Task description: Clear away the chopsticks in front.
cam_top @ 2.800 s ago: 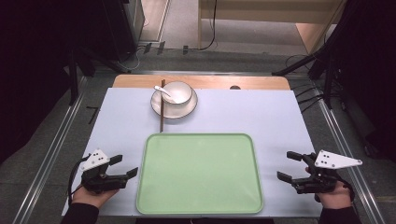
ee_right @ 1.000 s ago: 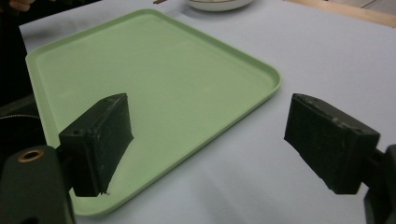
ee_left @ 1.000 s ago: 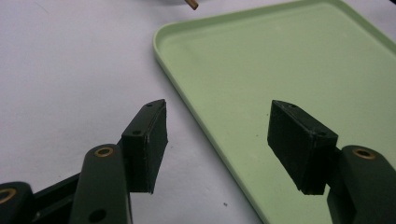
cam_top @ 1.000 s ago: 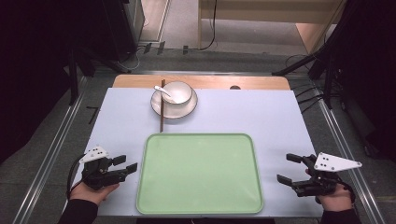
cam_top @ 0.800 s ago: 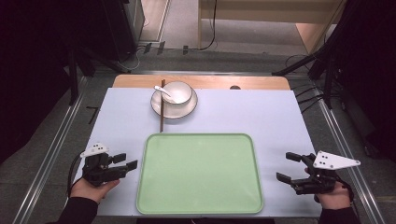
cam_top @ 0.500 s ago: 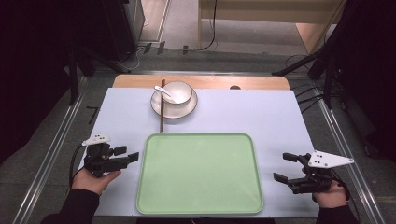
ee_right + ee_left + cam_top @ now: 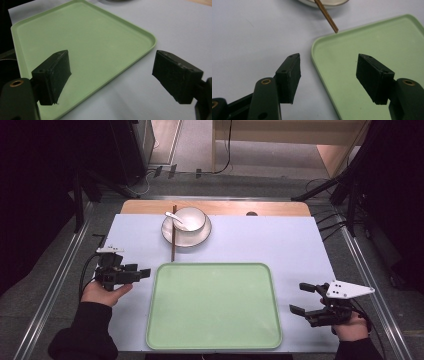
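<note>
A pale green tray lies empty at the table's near middle. Behind it a white bowl with a white spoon in it sits on a white plate. A brown chopstick leans across the plate's left side. My left gripper is open just left of the tray's far-left corner, with nothing between its jaws. In the left gripper view the left gripper straddles the tray's rim, with the chopstick's tip ahead. My right gripper is open beside the tray's right edge. In the right gripper view the right gripper faces the tray's corner.
The table top is pale lilac, with a wooden strip along its far edge. Metal rails run down both sides. Dark stands and cables stand on the floor beyond the table.
My left hand has moved away from the near edge, along the tray's left side up to its far-left corner. The right hand has barely shifted.
</note>
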The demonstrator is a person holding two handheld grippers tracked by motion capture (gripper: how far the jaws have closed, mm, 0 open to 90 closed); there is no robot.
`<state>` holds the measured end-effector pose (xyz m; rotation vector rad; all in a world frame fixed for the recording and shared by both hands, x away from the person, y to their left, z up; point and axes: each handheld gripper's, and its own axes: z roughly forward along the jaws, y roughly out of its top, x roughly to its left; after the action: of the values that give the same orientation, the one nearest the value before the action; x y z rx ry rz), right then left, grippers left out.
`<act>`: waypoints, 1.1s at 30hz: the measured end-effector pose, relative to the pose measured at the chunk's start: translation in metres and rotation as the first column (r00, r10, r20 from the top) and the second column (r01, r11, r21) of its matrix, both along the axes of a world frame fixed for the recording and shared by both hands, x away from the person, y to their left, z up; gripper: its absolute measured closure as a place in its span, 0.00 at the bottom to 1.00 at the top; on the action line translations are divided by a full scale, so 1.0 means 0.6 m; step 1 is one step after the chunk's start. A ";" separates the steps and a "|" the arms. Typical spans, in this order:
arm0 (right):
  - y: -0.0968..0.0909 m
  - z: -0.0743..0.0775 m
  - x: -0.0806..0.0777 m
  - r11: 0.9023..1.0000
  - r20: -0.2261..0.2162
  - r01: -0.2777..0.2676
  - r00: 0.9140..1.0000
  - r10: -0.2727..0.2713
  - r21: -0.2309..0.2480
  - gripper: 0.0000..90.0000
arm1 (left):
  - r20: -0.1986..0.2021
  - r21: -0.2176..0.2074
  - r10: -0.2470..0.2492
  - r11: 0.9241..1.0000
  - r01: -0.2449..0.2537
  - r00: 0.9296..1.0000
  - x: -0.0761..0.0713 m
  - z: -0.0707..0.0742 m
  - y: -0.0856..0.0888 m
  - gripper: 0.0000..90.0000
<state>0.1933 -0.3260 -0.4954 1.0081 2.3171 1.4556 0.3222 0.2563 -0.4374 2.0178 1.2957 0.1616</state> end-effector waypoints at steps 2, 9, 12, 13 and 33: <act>-0.005 0.000 -0.001 1.000 0.005 0.007 1.000 -0.007 0.008 0.17 | 0.009 0.010 -0.004 1.000 0.004 1.000 0.012 0.010 -0.008 0.40; -0.007 -0.003 -0.003 1.000 -0.001 0.017 1.000 -0.017 0.016 0.17 | 0.035 0.058 0.007 0.998 -0.009 0.999 0.047 0.021 -0.036 0.40; -0.008 -0.003 -0.003 1.000 -0.003 0.019 1.000 -0.019 0.013 0.17 | 0.034 0.063 -0.011 0.998 0.008 0.999 0.066 0.023 -0.049 0.40; -0.008 -0.003 -0.003 1.000 -0.004 0.020 1.000 -0.020 0.015 0.17 | 0.034 0.060 -0.015 0.998 0.013 0.999 0.074 0.024 -0.053 0.40; -0.007 0.001 -0.012 1.000 0.009 0.022 1.000 -0.022 0.006 0.17 | -0.002 0.140 0.016 0.990 -0.016 1.000 0.200 -0.014 -0.113 0.40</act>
<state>0.1859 -0.3304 -0.4945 1.0231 2.2887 1.4568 0.4421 0.1885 -0.4456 2.1267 1.3354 0.2636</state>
